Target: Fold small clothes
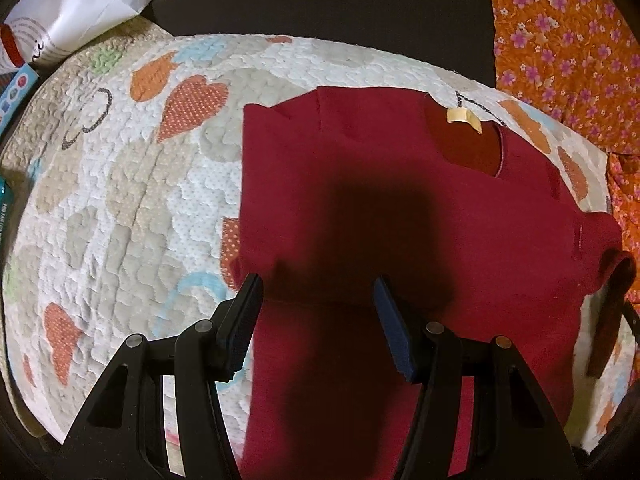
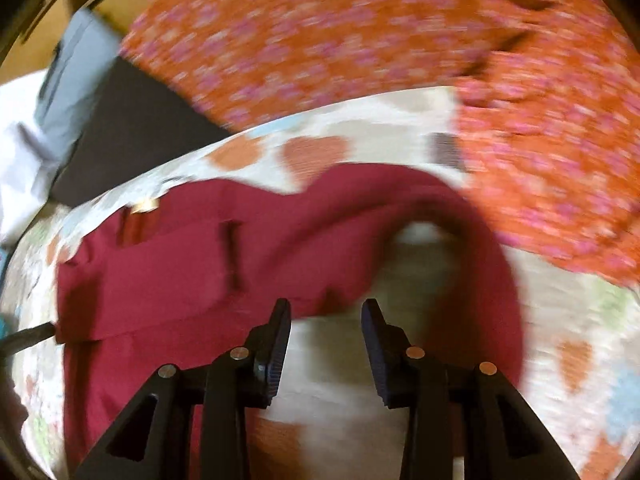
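Left wrist view shows my left claw point(image 1: 318, 292) hanging half-open over the near part of the maroon shirt point(image 1: 400, 216), with nothing between its pads. Right wrist view, blurred, shows my right claw point(image 2: 326, 316) also parted and empty, above bare quilt beside the shirt's right sleeve point(image 2: 472, 240), which curls in a loop. The shirt lies spread on the heart-patterned quilt point(image 1: 120, 200), collar and tan label point(image 1: 464, 118) at the far edge, and the orange floral cloth point(image 1: 560, 40) lies off to the right. I judge the fold barely started: the sleeves need turning in first. Next I should lower the right claw onto that sleeve's edge, pinch one layer, and carry it across.
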A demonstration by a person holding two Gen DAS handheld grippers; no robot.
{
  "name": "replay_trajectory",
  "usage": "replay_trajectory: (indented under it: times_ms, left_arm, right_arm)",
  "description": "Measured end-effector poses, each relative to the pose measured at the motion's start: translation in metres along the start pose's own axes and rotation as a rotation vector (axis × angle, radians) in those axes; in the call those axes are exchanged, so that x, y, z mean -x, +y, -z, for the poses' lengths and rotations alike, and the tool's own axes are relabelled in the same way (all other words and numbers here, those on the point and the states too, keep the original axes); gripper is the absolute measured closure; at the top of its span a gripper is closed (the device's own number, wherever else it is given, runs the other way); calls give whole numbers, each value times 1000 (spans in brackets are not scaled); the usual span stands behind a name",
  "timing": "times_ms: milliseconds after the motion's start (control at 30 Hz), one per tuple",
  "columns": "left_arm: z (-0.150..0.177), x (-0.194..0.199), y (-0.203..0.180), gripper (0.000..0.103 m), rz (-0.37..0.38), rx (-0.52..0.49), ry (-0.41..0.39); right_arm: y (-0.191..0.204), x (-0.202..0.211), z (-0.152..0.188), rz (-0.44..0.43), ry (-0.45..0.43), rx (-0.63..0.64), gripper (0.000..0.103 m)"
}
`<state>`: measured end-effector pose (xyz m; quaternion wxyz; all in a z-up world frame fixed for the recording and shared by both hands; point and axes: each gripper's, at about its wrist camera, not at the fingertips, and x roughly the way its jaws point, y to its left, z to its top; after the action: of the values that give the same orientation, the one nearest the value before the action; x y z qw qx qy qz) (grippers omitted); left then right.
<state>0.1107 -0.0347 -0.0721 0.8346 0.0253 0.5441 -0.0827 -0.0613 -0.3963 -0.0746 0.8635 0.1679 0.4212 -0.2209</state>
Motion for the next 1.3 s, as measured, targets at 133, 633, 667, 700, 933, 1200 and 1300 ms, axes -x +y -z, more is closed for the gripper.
replay_trajectory:
  times_ms: [133,633,667,700,933,1200,1300]
  left_arm:
    - [0,0,-3,45,0,-6,-3]
    - [0,-2,-4,45,11,-4,11]
    - [0,-1,-3,45,14,-2,10]
    - [-1,1,-2,45,18,1,9]
    - [-5,11,6,45,56,31,-3]
    - [-14,37,40,45,122,136,-56]
    - [-17,42,55,45,115,169,-78]
  right_arm:
    - [-58,10,7,133,10,-78,60]
    - [-124,16,-5,119,-35,-117,100]
    - [-134,28,-17,113,-61,-148,100]
    - [-144,41,-28,102,-82,-180,100]
    - [-121,114,-88,-219,-140,-177,100]
    - [83,119,-85,-679,22,133,100]
    - [173,82,-70,-793,155,161,100]
